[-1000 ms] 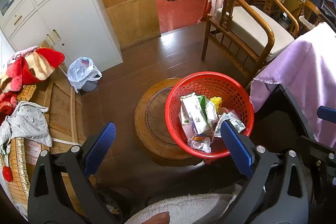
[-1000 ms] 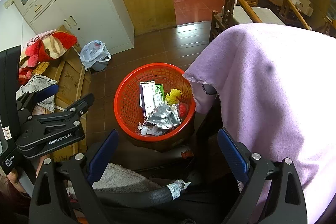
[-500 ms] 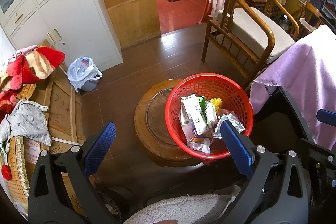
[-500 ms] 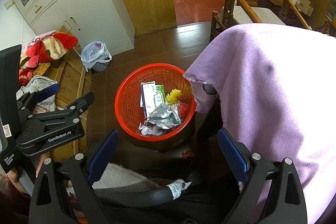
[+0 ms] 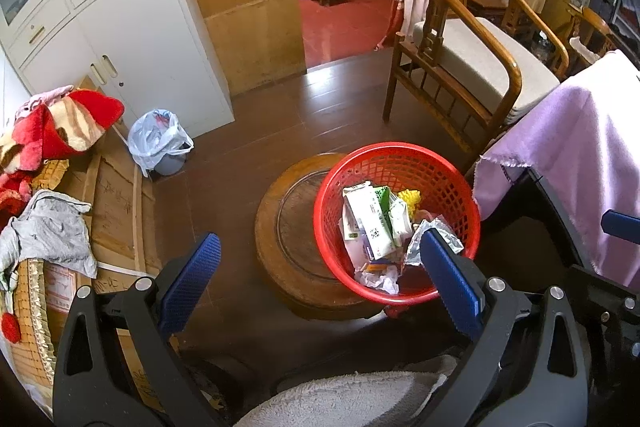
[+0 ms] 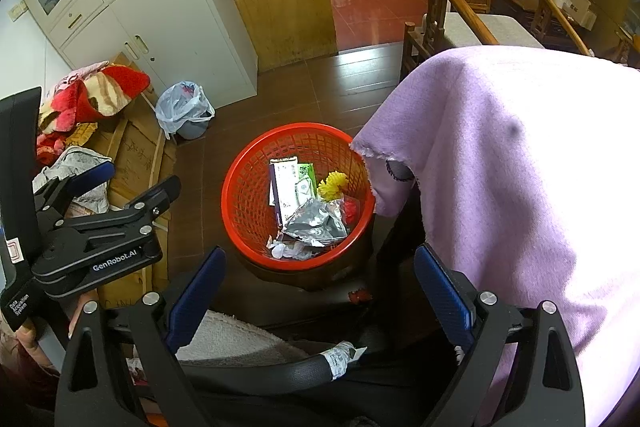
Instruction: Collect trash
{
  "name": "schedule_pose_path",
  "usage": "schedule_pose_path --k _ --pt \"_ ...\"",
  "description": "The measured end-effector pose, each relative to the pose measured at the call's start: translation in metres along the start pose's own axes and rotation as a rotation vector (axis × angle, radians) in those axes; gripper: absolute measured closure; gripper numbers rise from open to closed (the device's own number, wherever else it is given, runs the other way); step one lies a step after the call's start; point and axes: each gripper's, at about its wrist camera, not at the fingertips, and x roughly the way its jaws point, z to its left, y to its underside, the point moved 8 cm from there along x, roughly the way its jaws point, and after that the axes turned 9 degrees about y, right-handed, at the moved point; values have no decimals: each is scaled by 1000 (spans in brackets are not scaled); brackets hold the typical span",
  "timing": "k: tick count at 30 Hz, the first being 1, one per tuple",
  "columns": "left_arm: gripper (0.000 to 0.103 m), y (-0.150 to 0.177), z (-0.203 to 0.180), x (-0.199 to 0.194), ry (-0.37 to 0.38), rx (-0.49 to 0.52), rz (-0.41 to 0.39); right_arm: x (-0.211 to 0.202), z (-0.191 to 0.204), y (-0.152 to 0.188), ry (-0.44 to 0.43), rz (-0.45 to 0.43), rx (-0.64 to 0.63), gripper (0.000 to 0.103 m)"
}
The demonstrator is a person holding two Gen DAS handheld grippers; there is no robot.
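The round red plastic mesh basket point(image 6: 298, 195) of trash sat ahead of both grippers, left gripper point(image 5: 316, 287) and right gripper point(image 6: 316, 291), whose jaws were wide open and empty.

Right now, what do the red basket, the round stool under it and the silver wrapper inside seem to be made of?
Red basket: glossy moulded plastic, judging by its even lattice. Round stool: varnished wood, probably; brown with some sheen. Silver wrapper: crinkled metallised foil or film, by its creased shine.

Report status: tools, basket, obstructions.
Left tool open, empty. Right tool open, empty. Round red plastic mesh basket holds wrappers, sits on round wooden stool. Purple cloth overhangs basket's right rim.
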Motion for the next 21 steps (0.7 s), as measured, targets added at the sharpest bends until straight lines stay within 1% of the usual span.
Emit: schedule_pose_path --k 16,21 --pt "7 2 -4 -1 8 -5 -1 -3 0 -1 -9 -7 6 10" --pt "7 2 -9 -2 10 13 -3 -7 -2 0 -12 -18 16 10"
